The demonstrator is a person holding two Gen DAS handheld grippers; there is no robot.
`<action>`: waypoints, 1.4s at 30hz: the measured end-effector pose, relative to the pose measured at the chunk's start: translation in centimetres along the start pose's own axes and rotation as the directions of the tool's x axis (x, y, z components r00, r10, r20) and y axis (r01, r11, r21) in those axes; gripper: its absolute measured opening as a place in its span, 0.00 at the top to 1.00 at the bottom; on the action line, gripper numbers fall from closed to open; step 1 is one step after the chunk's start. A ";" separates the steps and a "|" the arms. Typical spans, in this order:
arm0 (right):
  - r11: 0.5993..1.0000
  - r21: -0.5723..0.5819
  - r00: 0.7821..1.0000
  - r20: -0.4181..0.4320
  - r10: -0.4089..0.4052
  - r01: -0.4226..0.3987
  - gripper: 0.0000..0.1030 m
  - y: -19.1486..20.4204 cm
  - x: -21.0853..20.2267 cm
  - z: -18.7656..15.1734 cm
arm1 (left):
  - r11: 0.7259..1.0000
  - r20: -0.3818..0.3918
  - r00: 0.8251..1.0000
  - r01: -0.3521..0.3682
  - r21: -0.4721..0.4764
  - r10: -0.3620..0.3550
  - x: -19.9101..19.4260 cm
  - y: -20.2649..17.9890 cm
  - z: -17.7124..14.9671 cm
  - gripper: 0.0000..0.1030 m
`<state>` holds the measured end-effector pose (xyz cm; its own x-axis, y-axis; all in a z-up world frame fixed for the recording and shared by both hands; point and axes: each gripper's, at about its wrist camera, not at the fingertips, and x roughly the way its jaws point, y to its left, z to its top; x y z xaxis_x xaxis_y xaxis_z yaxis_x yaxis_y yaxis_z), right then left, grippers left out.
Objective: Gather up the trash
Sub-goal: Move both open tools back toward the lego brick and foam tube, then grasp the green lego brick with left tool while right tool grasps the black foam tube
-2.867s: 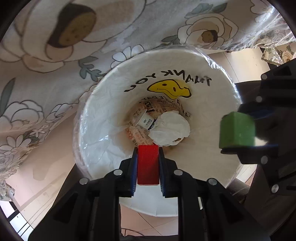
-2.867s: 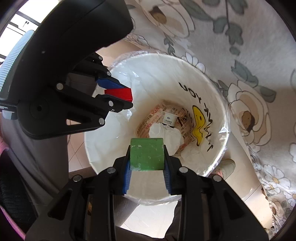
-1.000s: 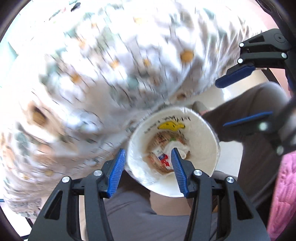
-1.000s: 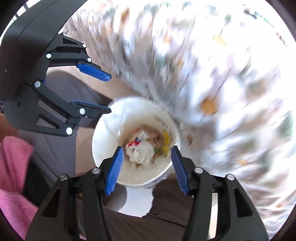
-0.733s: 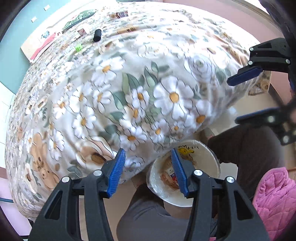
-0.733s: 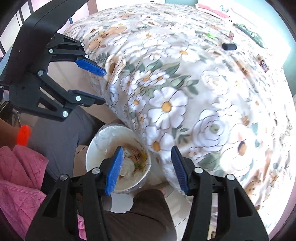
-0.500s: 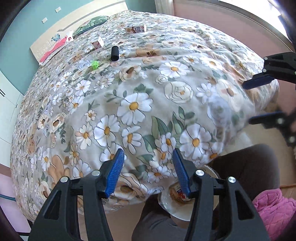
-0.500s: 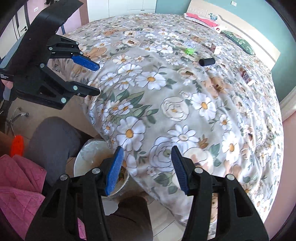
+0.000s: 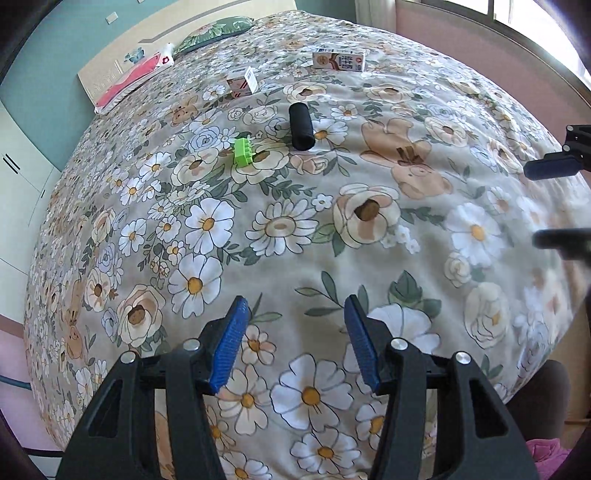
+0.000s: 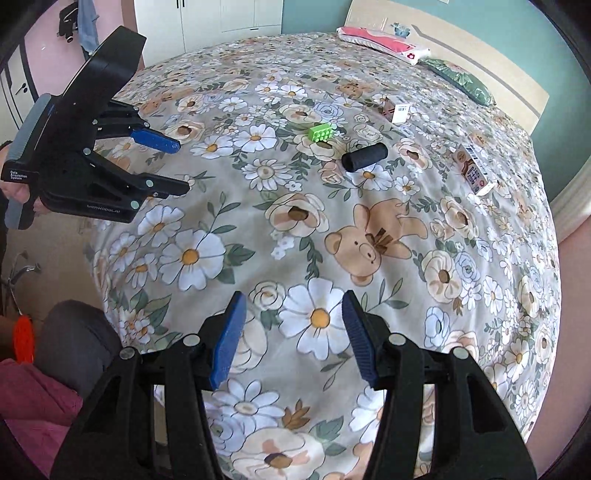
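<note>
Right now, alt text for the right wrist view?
The open right gripper hovers empty over a floral bedspread. Farther up the bed lie a bright green toy brick, a black cylinder and two small cartons. The open left gripper reaches in from the left.

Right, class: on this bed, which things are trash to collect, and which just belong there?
Trash to collect:
green block
black cylinder
small carton
long carton

Just lying about:
pink pillow
green pillow
floral bedspread
</note>
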<state>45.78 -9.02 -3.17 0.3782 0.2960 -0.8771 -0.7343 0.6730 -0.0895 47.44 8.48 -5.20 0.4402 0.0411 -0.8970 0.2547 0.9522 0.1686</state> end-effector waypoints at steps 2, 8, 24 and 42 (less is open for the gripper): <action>1.000 0.007 1.000 -0.012 -0.005 0.005 0.44 -1.4 2.3 2.1 | 1.000 -0.008 1.000 -0.012 -0.013 0.012 2.0 1.3 1.8 0.45; 0.997 0.076 0.999 -0.032 -0.019 0.021 0.44 -5.5 9.0 9.0 | 0.998 -0.017 0.999 -0.038 -0.057 0.037 7.9 4.8 7.5 0.45; 0.795 0.599 0.992 -0.119 -0.033 0.098 0.39 -13.5 22.3 18.5 | 0.969 -0.013 0.999 -0.053 -0.243 0.051 18.4 8.7 15.6 0.45; 0.726 0.687 0.996 -0.084 0.025 0.039 0.39 -15.0 24.2 18.8 | 0.965 -0.048 0.999 -0.029 -0.260 0.017 19.4 10.0 18.2 0.29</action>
<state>76.49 0.79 -14.22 0.3111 0.2551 -0.9155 -0.1306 0.9656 0.2246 74.20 13.26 -13.45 0.4028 0.0719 -0.9125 0.0089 0.9966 0.0824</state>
